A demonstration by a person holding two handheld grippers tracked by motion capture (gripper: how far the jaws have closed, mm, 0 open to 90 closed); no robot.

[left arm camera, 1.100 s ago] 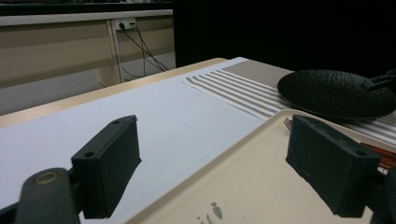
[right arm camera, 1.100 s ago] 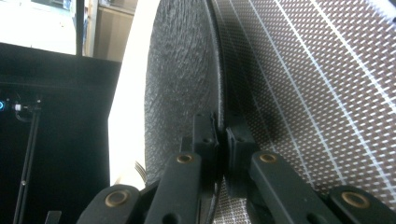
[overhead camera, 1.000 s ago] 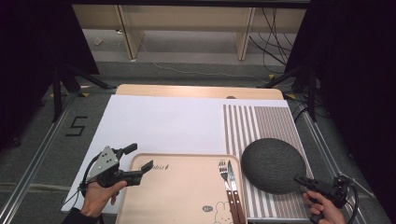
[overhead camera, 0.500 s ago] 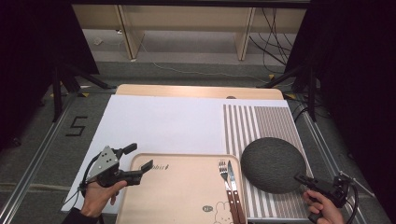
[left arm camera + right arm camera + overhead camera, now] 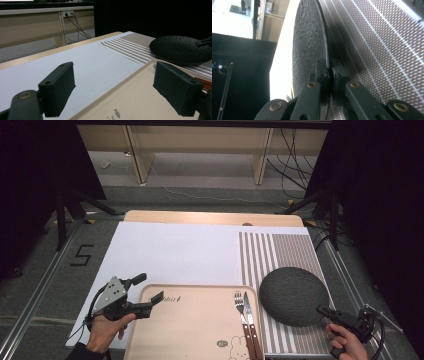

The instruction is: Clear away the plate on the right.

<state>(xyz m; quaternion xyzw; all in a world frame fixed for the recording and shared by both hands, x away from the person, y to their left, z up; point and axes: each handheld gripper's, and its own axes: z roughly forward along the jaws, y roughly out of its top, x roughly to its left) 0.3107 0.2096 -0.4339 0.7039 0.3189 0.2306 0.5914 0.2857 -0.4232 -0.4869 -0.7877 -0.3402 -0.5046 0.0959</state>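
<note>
A dark round plate lies on the striped placemat at the right. My right gripper is at its near right rim; in the right gripper view its jaws are shut on the edge of the plate. My left gripper is open at the left edge of a beige tray, one jaw over the tray, the other over white paper, nothing between them. A fork and knife lie on the tray's right side.
A large white sheet covers the table's left and middle, with the wooden table edge behind it. Black stands and cables are on the floor beyond. The plate and placemat lie ahead of the left gripper.
</note>
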